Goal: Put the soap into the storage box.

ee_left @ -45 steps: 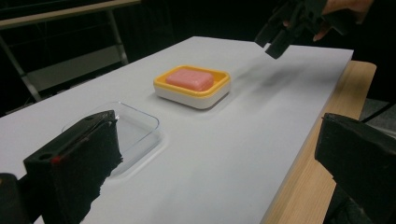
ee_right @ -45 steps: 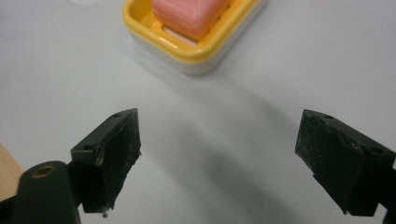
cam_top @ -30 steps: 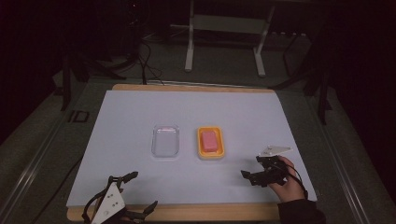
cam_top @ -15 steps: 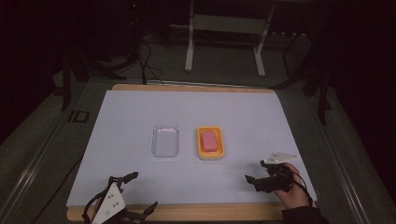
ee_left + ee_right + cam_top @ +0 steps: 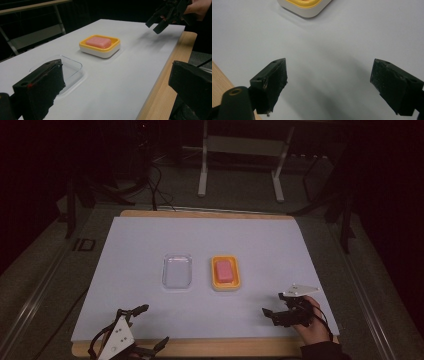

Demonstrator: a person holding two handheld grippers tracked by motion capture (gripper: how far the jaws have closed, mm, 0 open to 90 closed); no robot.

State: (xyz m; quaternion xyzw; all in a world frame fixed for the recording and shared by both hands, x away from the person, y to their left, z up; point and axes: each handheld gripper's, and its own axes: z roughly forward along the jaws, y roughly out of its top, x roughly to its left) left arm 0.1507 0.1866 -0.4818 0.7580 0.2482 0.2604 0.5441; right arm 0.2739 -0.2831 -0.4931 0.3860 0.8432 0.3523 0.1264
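High view: both hand-held grippers spread, empty, near the desk's (image 5: 280, 240) near edge.
Pink soap (image 5: 225, 269) sits in its yellow dish (image 5: 235, 282), mid-desk; right hand-held gripper (image 5: 275, 314) should probably approach level, left hand-held gripper (image 5: 145, 327) resting.

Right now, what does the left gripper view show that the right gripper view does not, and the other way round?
The left gripper view alone shows the pink soap, the clear plastic tray and the right gripper held above the table. The right gripper view alone shows that gripper's own jaws from behind, wide apart over the white sheet. Both show the yellow soap dish, the sheet and the wooden table edge.
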